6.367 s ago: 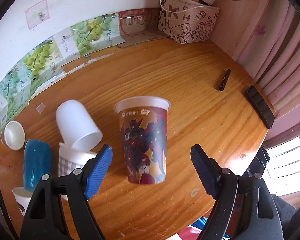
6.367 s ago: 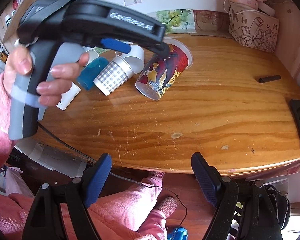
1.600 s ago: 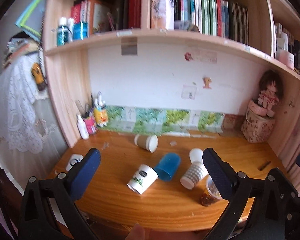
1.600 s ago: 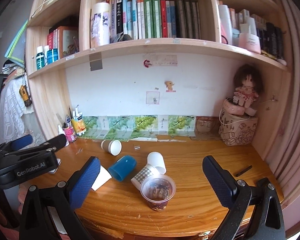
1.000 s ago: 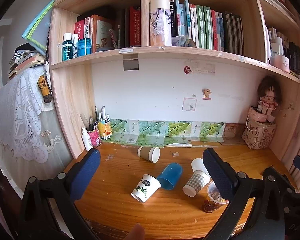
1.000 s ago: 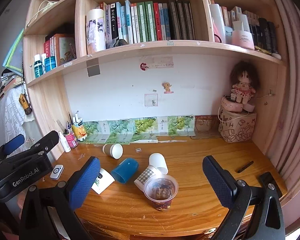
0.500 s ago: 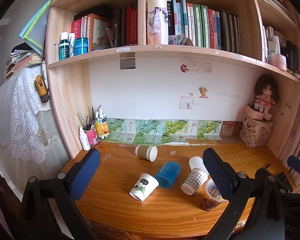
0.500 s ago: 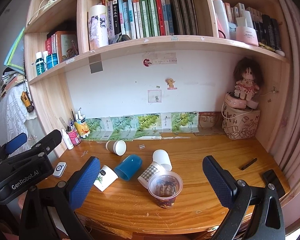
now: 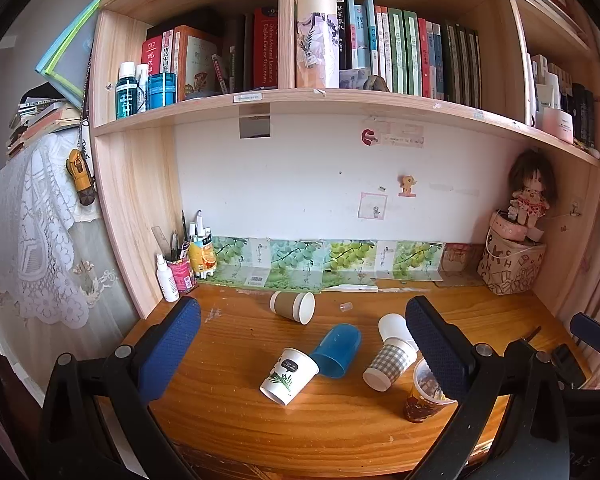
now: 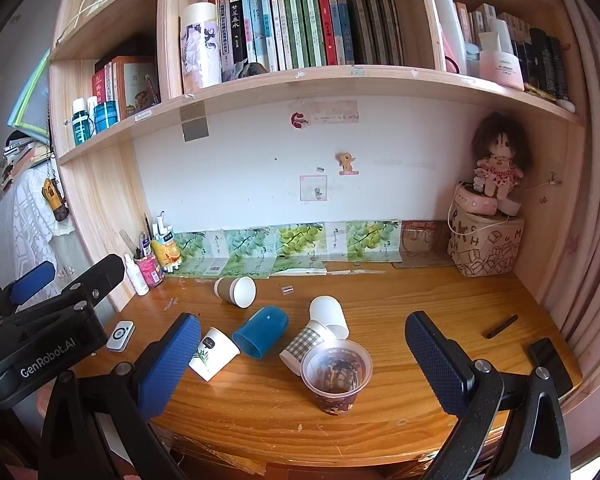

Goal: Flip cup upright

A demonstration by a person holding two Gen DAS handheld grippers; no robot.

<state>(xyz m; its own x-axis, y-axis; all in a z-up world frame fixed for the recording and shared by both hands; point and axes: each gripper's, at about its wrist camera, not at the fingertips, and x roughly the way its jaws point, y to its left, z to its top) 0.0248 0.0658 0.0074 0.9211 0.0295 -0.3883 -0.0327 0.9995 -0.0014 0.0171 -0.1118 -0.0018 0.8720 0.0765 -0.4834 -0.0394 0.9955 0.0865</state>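
A printed plastic cup [image 10: 336, 376] stands upright near the desk's front edge; it also shows in the left wrist view [image 9: 426, 394]. Behind it lie several cups on their sides: a checked paper cup [image 10: 306, 343], a white cup [image 10: 329, 315], a blue cup [image 10: 261, 330], a white leaf-print cup [image 10: 214, 352] and a brown cup [image 10: 236, 290]. My right gripper [image 10: 302, 364] is open and empty, held back in front of the desk. My left gripper [image 9: 300, 352] is open and empty too, also back from the desk; its body shows at the left of the right wrist view [image 10: 44, 340].
The wooden desk [image 10: 400, 320] sits under bookshelves. A pen pot and bottles [image 10: 148, 268] stand at the back left, a patterned box with a doll [image 10: 486, 240] at the back right. A dark stick [image 10: 502, 326] and a black object [image 10: 550, 362] lie at the right.
Earlier the left gripper was close around the printed cup; both grippers have since drawn back from the desk. Over the last second the views shifted only slightly.
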